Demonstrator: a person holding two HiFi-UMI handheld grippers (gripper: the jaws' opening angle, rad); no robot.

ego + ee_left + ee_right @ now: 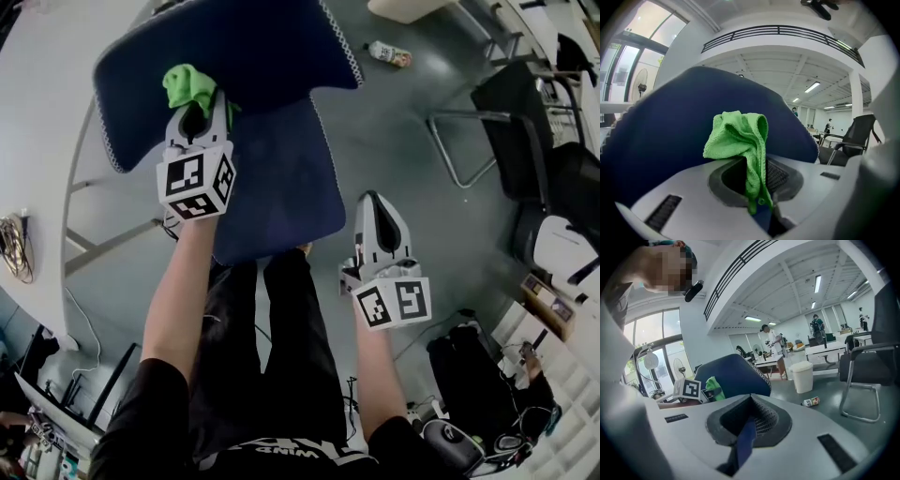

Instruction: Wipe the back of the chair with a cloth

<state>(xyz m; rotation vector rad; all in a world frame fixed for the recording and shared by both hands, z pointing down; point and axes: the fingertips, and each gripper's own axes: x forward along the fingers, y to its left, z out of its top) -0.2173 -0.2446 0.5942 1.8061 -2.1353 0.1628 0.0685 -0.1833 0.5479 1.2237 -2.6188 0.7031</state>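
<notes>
A blue chair stands before me, its backrest [244, 52] at the top of the head view and its seat [277, 183] below it. My left gripper [194, 120] is shut on a green cloth [187, 86], which rests against the backrest's near face. In the left gripper view the bunched cloth [740, 138] sticks up from the jaws [753, 183], with the blue backrest [661, 140] filling the space behind it. My right gripper [377, 208] hangs over the floor to the right of the seat, shut and holding nothing. The right gripper view shows the backrest [733, 373] from its side.
A white round table [42, 141] curves along the left. A black chair with a metal frame [511, 117] stands at the right and a bottle [389, 53] lies on the floor beyond the blue chair. A white bin [802, 376] and distant people appear in the right gripper view.
</notes>
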